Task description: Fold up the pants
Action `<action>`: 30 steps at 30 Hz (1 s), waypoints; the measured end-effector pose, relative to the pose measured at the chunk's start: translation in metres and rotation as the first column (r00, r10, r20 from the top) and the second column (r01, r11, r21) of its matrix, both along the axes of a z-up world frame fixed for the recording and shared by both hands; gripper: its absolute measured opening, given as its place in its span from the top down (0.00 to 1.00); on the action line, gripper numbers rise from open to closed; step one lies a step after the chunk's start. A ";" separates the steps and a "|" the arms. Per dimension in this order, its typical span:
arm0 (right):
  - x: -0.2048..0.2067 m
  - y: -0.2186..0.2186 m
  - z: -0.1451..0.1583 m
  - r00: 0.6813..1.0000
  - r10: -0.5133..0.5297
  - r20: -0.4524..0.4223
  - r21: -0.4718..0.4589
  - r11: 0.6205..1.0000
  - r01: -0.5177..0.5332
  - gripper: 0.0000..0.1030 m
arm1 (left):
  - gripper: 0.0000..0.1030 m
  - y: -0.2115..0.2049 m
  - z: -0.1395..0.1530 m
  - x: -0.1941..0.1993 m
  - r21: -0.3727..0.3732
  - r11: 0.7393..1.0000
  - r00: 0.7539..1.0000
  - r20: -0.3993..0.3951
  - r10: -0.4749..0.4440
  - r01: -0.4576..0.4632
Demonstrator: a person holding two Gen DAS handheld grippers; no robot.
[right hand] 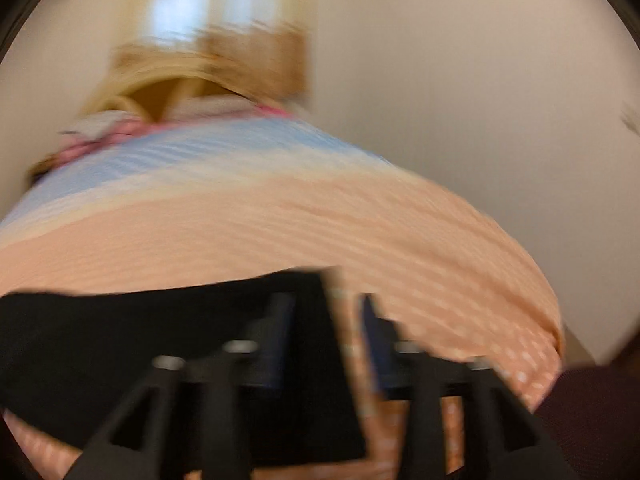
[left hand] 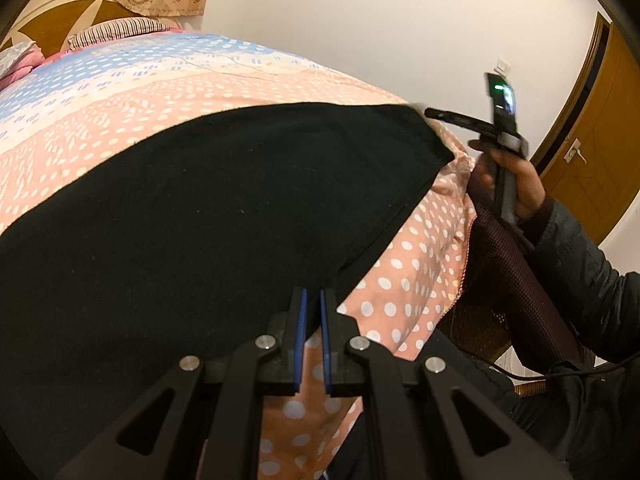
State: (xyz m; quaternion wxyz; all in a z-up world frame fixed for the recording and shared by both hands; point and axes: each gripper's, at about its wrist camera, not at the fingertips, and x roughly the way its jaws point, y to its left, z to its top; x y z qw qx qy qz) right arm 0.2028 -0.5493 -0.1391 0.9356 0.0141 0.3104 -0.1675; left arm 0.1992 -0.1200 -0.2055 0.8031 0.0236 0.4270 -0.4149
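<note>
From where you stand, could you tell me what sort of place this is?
Most likely a home bedroom: a bed with a dotted pink and blue bedspread, a wooden headboard with a striped pillow beside it, and a wooden door. Black pants lie on the bed.

A bed (left hand: 408, 256) under a peach, white and blue dotted cover carries black pants (left hand: 192, 216) spread flat, well short of the striped pillow (left hand: 116, 29) at the headboard.
</note>
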 end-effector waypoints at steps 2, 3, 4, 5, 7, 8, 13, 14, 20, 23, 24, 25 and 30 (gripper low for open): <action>-0.001 -0.016 -0.001 0.998 -0.056 0.019 0.053 0.997 0.055 0.46 | 0.93 0.000 0.000 0.000 0.001 1.000 1.000 0.002 0.000 0.000; -0.005 -0.018 0.002 0.997 -0.063 0.038 0.075 0.995 0.060 0.46 | 0.93 0.000 0.000 -0.001 0.002 1.000 1.000 0.003 0.000 0.000; -0.007 -0.017 0.002 0.997 -0.060 0.045 0.078 0.995 0.056 0.46 | 0.93 0.001 0.000 -0.001 0.002 1.000 1.000 0.002 -0.001 0.001; -0.010 -0.013 0.004 0.998 -0.048 0.050 0.075 0.996 0.044 0.46 | 0.93 0.001 0.000 -0.001 0.002 1.000 1.000 0.002 -0.002 0.002; -0.017 0.003 0.005 0.999 0.000 0.042 0.070 0.998 -0.003 0.46 | 0.93 0.004 0.003 -0.002 0.009 1.000 1.000 0.004 0.002 -0.002; -0.022 0.011 0.005 0.999 0.024 0.034 0.080 0.996 -0.026 0.46 | 0.93 0.007 0.007 -0.004 0.013 1.000 1.000 0.016 0.008 -0.008; -0.037 0.095 0.007 0.951 0.308 0.021 0.130 0.942 -0.308 0.46 | 0.90 0.049 0.032 -0.023 0.036 0.996 0.990 0.121 0.071 -0.076; -0.041 0.125 0.005 0.918 0.396 0.005 0.110 0.912 -0.395 0.46 | 0.90 0.060 0.034 -0.024 0.033 0.994 0.988 0.118 0.098 -0.102; -0.068 0.263 -0.023 0.690 0.713 -0.127 0.023 0.697 -0.717 0.46 | 0.90 0.112 0.019 -0.023 0.037 0.968 0.967 0.076 0.244 -0.248; -0.072 0.298 -0.038 0.643 0.741 -0.193 -0.043 0.649 -0.760 0.46 | 0.90 0.123 0.010 -0.019 0.017 0.958 0.958 0.039 0.285 -0.286; -0.071 0.306 -0.044 0.636 0.740 -0.218 -0.067 0.639 -0.767 0.46 | 0.90 0.125 0.007 -0.017 0.010 0.956 0.956 0.031 0.293 -0.293; -0.074 0.311 -0.047 0.634 0.738 -0.231 -0.082 0.634 -0.769 0.46 | 0.90 0.125 0.006 -0.017 0.003 0.955 0.955 0.027 0.296 -0.296; -0.070 0.320 -0.048 0.622 0.746 -0.239 -0.089 0.621 -0.779 0.80 | 0.90 0.130 0.002 -0.013 -0.016 0.952 0.952 0.016 0.306 -0.306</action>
